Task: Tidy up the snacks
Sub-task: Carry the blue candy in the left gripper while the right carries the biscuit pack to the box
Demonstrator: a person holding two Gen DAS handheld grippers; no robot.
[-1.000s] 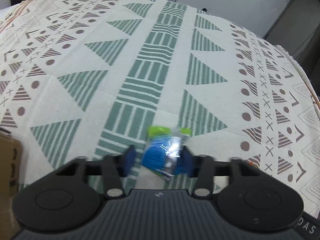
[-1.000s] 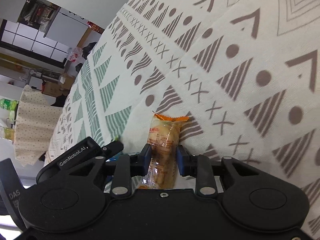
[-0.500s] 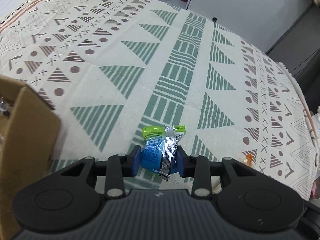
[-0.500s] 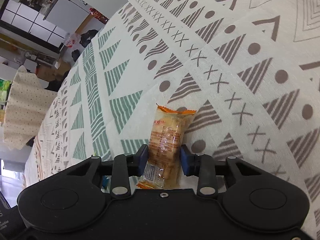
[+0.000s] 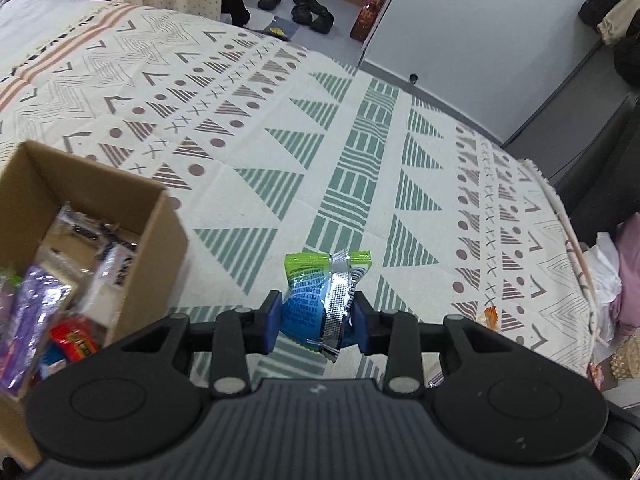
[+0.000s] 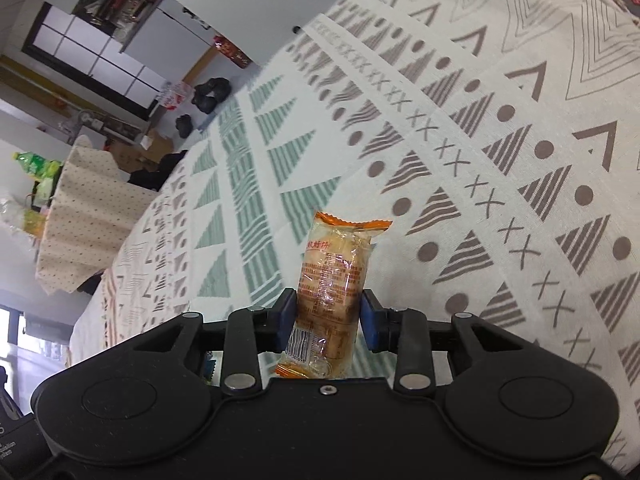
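Observation:
My left gripper [image 5: 316, 322] is shut on a blue and green snack packet [image 5: 320, 300] and holds it above the patterned cloth [image 5: 360, 152]. An open cardboard box [image 5: 156, 248] with several snack packets inside stands to its left. My right gripper [image 6: 329, 316] is shut on a clear, orange-edged biscuit packet [image 6: 332, 280], held upright above the cloth [image 6: 480, 160].
The cloth's right edge [image 5: 576, 248] drops off beside pink and white items [image 5: 616, 280]. An orange packet corner [image 5: 490, 314] shows behind my left gripper's right arm. Shoes [image 5: 312, 12] and a draped table [image 6: 84, 208] stand on the floor beyond.
Both grippers have lifted with their packets. The left one closed on the blue packet and rose, and the cardboard box came into view on the left.

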